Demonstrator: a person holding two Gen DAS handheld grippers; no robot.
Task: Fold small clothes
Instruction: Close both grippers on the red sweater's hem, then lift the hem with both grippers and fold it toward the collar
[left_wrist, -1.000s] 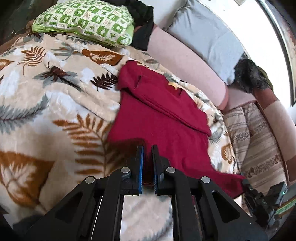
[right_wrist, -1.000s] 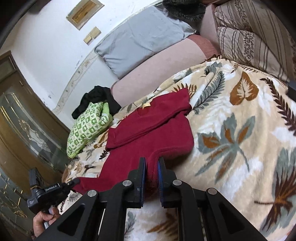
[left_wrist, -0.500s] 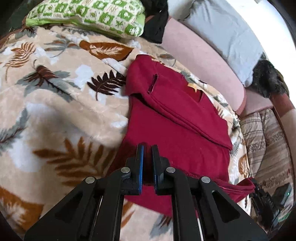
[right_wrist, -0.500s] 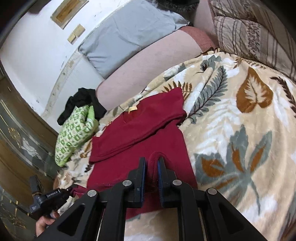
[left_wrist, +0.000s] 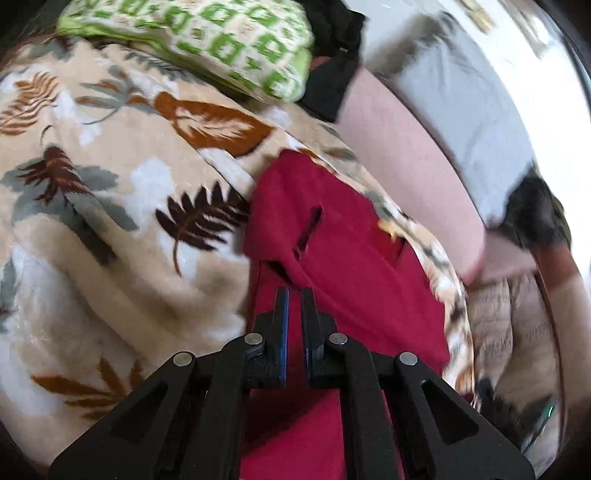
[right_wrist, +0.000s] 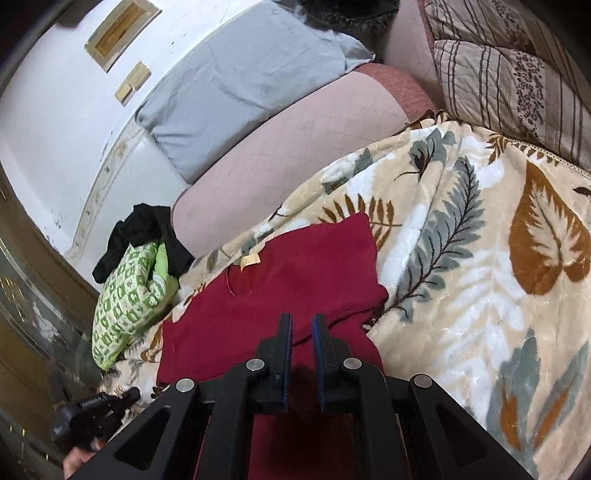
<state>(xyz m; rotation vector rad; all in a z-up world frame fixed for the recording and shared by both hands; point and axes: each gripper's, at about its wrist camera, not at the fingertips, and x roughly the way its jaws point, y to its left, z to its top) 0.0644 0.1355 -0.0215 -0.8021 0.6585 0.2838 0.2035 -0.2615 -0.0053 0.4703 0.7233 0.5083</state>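
The red garment (right_wrist: 280, 295) lies on the leaf-print blanket (right_wrist: 480, 229) near the blanket's far edge, just beside the pink bolster (right_wrist: 288, 147) that runs along the back. Its sleeves appear already folded in across the body, with the neck label (right_wrist: 250, 260) facing up, so the piece is a narrow band ready for a crosswise fold.

The left gripper (left_wrist: 293, 295) pinches the red cloth of the near hem, its fingers (left_wrist: 281, 317) drawn close with only a thin slot of fabric between them. The right gripper (right_wrist: 302, 325) stands the same way on its own side of the hem, fingers (right_wrist: 286, 332) near together with red cloth rising into the gap. Holding the hem at two spaced points probably keeps the edge straight, so the lower half can be carried toward the collar without sagging in the middle.

The lifted cloth hangs below both grippers and hides the blanket's near edge. The left view is blurred, so the exact depth of the grip cannot be told.

A green patterned pillow (right_wrist: 125, 291) and a black garment (right_wrist: 147, 229) sit at the far left corner, well apart from the fold. A grey pillow (right_wrist: 240, 85) leans on the wall behind the bolster.
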